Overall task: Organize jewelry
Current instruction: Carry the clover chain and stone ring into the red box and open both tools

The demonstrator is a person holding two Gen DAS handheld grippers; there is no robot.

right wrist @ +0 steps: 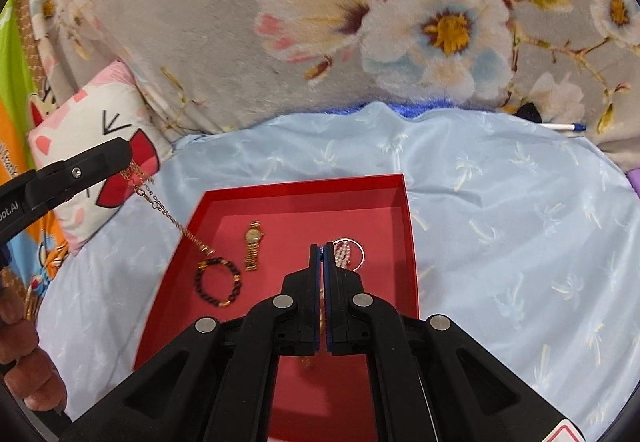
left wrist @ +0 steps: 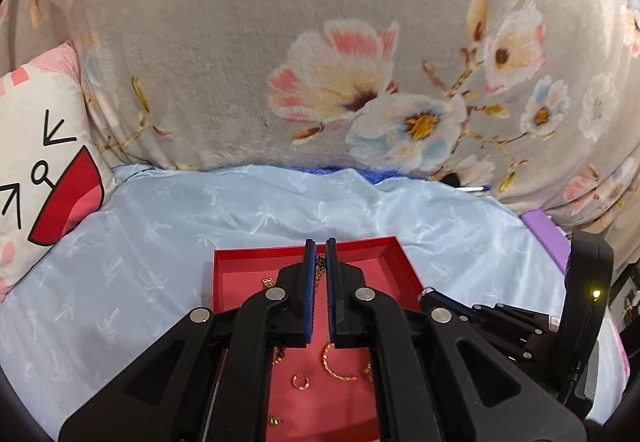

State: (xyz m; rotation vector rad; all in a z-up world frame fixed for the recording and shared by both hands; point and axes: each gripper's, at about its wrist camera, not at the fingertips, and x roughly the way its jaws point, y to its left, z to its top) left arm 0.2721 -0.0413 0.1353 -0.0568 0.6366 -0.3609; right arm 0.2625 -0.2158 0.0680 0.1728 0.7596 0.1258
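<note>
Above the red tray [right wrist: 304,198] on the bed, your left gripper [right wrist: 126,156] pinches a gold chain [right wrist: 168,212] (it dangles to the tray's edge); your right gripper [right wrist: 322,248] has jaws pressed together, with nothing visibly caught between them.

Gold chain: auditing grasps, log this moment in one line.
left claw: shut on gold chain | right claw: shut | red tray: watch, bracelet

A bedroom at home — floral blanket [left wrist: 240,42], cartoon pillow [left wrist: 44,162], bedsheet [right wrist: 500,202].
</note>
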